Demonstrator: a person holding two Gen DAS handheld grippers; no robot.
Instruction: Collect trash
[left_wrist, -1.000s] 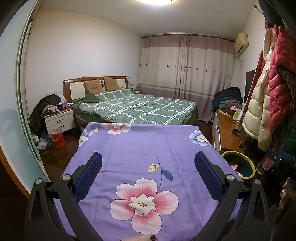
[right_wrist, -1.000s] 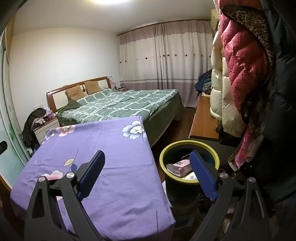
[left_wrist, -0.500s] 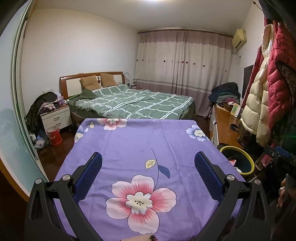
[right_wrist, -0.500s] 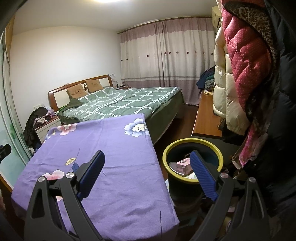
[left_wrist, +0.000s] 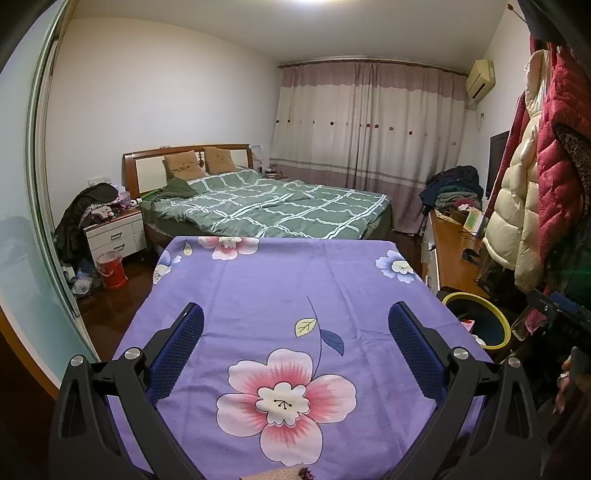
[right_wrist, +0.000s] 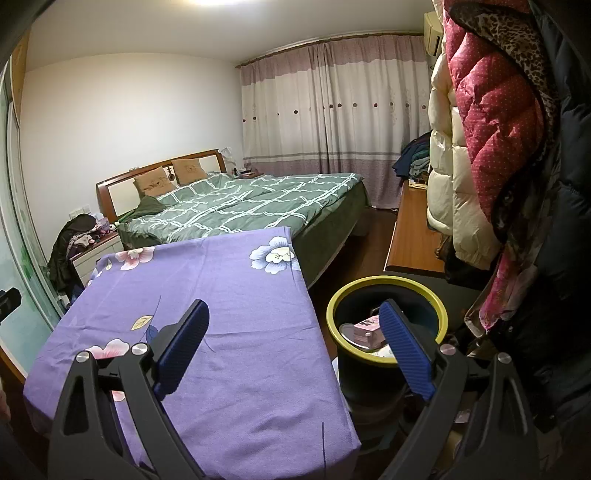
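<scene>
Purple floral cloth covers the counter (left_wrist: 258, 295), and nothing that reads as trash lies on the part of it in view. The left claw (left_wrist: 295, 347) hangs above the near half of the counter with its blue pads spread wide and nothing between them; the right claw (right_wrist: 293, 347) is just as wide and empty, straddling the counter's right edge. What trash can be seen is already in the yellow-rimmed bin (right_wrist: 388, 284) standing on the floor just beside the counter's right edge: a pink box (right_wrist: 364, 328) lies inside on pale scraps, partly hidden by the right claw's right finger. The bin sits ahead and to the right of the right claw, well nearer to it than to the left claw, which sees only its rim off the counter's right side. From this, the collecting looks largely done for the counter; whether more trash waits elsewhere in the bedroom cannot be told.
</scene>
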